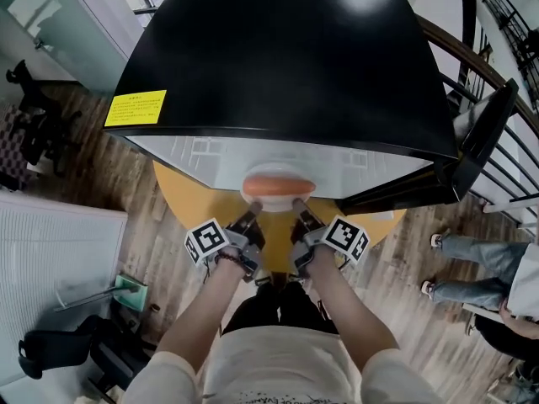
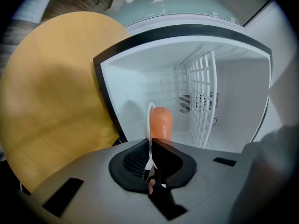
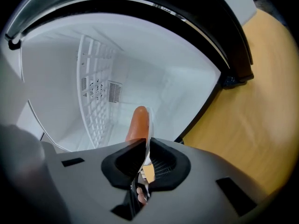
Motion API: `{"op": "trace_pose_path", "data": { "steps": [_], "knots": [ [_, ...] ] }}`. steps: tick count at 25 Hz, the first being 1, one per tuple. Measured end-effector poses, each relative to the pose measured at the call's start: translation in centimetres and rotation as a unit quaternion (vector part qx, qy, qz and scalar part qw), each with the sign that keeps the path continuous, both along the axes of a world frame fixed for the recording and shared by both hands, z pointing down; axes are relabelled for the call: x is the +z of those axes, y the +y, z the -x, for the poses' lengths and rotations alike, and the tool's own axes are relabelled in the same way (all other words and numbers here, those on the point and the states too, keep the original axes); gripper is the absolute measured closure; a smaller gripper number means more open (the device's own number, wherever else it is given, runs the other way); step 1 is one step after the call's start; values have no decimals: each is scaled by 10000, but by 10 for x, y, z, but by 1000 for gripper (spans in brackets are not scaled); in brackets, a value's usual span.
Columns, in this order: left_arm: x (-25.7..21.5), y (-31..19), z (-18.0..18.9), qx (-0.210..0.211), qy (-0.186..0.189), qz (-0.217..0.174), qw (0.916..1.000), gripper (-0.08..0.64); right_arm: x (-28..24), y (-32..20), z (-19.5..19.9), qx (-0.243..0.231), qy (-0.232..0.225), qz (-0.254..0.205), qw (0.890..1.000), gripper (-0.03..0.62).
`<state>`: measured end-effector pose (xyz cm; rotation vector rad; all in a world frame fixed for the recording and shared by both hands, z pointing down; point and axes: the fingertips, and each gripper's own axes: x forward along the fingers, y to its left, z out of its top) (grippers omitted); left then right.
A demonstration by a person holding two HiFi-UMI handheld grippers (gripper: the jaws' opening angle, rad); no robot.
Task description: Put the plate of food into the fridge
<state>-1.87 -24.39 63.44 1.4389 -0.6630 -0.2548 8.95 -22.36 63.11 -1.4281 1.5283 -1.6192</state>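
Step in hand: insertion. The plate [image 1: 278,194] with the orange food [image 1: 279,180] is at the mouth of the fridge [image 1: 286,57], on the threshold of the white cavity. As far as we can judge it is carried, not yet set down.

The left hand-held gripper [image 1: 253,212] is narrow, pinched on the plate's near rim. The right hand-held gripper [image 1: 296,212] is likewise narrow, pinched on the same rim just beside it. Both gripper views show the thin white rim between the pads.

Next move, our judgement: push the plate level and straight, deeper into the fridge. Lower it onto the cavity floor, then open both jaws together and back out. An uneven release could tip the plate and roll the food.

Edges and room:
- The door [image 1: 472,154] stands swung open at the fridge's right, clear of the path.
- The wire shelf [image 2: 202,101] inside the fridge lies on the food's side of the plate, so we read it as overhead. The food must pass under it.
- The rest of the cavity looks bare and wider than the plate.
- The yellow surface [image 1: 181,196] juts out in front of the fridge, beneath both grippers.
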Motion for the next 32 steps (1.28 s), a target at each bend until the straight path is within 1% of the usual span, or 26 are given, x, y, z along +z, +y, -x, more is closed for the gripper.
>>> {"op": "trace_pose_path", "data": {
  "steps": [6,10,22,32],
  "knots": [
    [16,-18,-7,-41,-33,138,9999,526,15,-18,-7,77,47,77,9999,548],
    [24,-30,-11,-65,-95,191,9998,525,23,-30,-11,105,162,114,9997,548],
    [40,-56,-21,-182,-241,242,9992,525,37,-53,-22,243,229,212,9992,548],
    [46,-68,-29,-251,-306,252,9989,525,41,-66,-30,222,349,217,9989,548]
  ]
}}
